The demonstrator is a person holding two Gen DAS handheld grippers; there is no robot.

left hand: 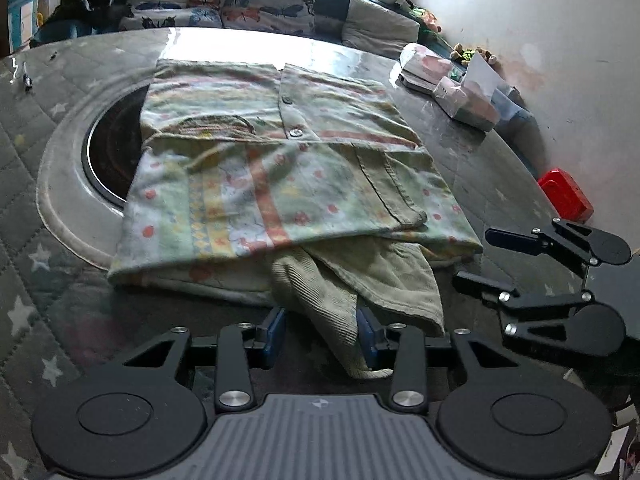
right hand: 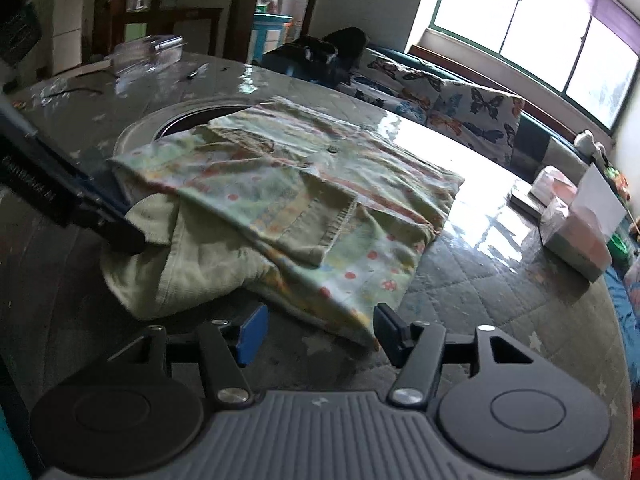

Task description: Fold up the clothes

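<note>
Folded shirt (left hand: 280,168) on the table (left hand: 480,168).
Your left gripper (left hand: 322,338) straddles the protruding green sleeve (left hand: 320,300), jaws apart; your right gripper (right hand: 320,332) gapes empty beside the shirt's corner.

Daylight from the window (right hand: 532,36) beyond the fingers throws white glare across the glossy worktop (left hand: 240,44); near corners go dark, edges bow, fabric looks softly blurred.

Folded shirt (left hand: 280,168) lies on the table (left hand: 80,304), partly over the round inset (left hand: 108,148) at its left. Sleeve (left hand: 320,292) sticks out the near edge between my left gripper (left hand: 323,334) fingers; my right gripper (right hand: 316,334) sits right of it, boxes (left hand: 460,92) far right, cushions (left hand: 224,0) behind
</note>
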